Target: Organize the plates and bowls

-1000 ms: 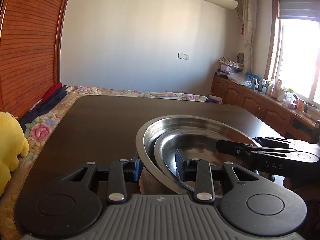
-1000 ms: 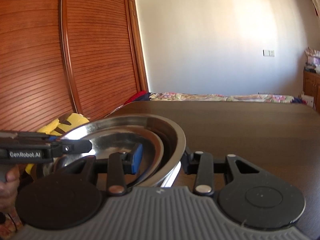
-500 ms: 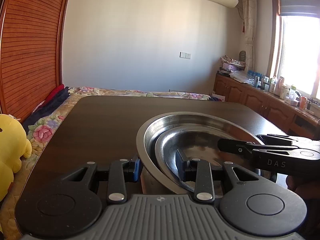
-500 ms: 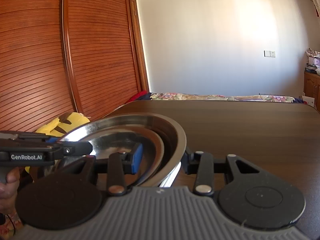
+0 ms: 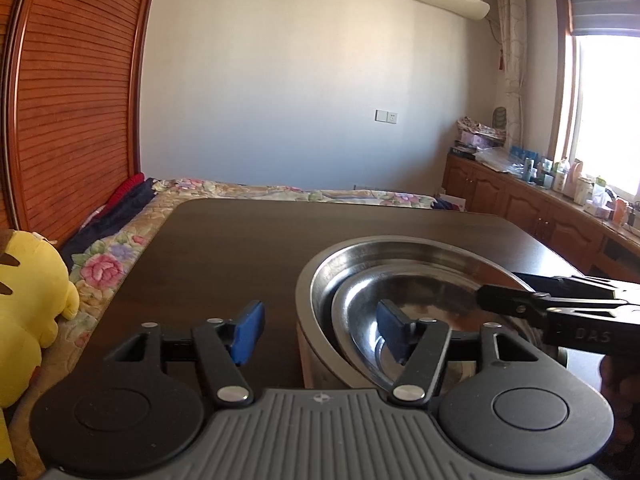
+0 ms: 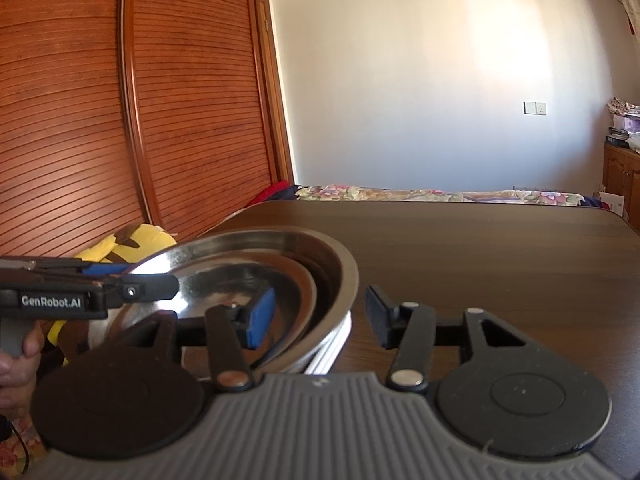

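A large steel bowl [image 5: 400, 248] stands on the dark table [image 5: 240, 248] with a shallower steel dish [image 5: 424, 292] nested inside it, on top of pale dishes [image 6: 332, 352]. My left gripper [image 5: 320, 332] straddles the bowl's left rim. Its jaws are opening; one blue pad is inside the bowl, the other well outside, and neither presses the rim. My right gripper [image 6: 320, 316] straddles the opposite rim [image 6: 348, 280]. Its jaws are also opening, with a gap on the outer side. Each gripper's black finger shows in the other's view, reaching over the bowl.
A yellow plush toy [image 5: 28, 320] sits past the table's left edge on a floral bedcover [image 5: 120, 256]. A slatted wooden wardrobe [image 6: 120, 120] stands on the left. Low cabinets [image 5: 560, 216] with bottles line the window wall. A hand [image 6: 16, 360] grips the left handle.
Both grippers' jaws have spread apart and let go of the bowl's rim, the left more widely. The bowl stack and both hands stay where they were.
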`<state>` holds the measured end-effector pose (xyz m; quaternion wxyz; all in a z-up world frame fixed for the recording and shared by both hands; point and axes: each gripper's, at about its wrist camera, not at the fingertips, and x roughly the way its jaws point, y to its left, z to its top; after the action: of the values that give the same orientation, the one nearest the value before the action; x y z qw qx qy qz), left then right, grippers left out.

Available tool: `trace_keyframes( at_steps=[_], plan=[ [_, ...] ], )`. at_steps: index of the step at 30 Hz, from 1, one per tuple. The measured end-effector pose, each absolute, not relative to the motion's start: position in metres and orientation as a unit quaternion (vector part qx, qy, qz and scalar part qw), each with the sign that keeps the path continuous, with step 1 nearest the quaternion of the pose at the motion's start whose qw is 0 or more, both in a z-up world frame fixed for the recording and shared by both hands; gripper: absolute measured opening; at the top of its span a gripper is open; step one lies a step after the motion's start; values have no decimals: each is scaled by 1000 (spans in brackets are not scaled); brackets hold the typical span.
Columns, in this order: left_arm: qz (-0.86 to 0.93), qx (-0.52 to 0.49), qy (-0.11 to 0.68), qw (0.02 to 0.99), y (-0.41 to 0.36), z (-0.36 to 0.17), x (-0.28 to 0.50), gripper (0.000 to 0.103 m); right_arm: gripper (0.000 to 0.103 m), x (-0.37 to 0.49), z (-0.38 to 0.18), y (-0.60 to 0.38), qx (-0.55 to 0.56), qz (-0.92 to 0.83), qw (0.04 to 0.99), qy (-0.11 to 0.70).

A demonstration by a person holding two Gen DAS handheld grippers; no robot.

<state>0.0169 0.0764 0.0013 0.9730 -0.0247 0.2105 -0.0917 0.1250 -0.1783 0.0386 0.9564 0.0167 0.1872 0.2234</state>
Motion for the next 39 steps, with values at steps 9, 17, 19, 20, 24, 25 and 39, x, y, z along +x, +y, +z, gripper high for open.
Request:
trace_keyframes(
  at_steps=[9,17,19,20,24,25,39],
  plan=[
    [-76,-13,196,978,71,16,9,76,61,118,48,-199,33,193,965,172],
    [-77,-6,170,982,59,38,-1,98,78,106,67,-213,38,174,974,142],
    [-78,-8,163,984,57,42,-4,102,89,103,73,-216,37,170,976,132],
    [-77,-8,161,984,56,44,-5,103,91,101,76,-219,37,169,977,127],
    [-75,1,159,985,48,52,-7,103,103,95,86,-225,31,166,980,109],
    [-75,1,160,984,46,53,-7,103,103,94,88,-226,30,166,980,107],
    [-62,19,165,984,15,65,-17,103,103,80,105,-235,18,114,988,101]
  ],
)
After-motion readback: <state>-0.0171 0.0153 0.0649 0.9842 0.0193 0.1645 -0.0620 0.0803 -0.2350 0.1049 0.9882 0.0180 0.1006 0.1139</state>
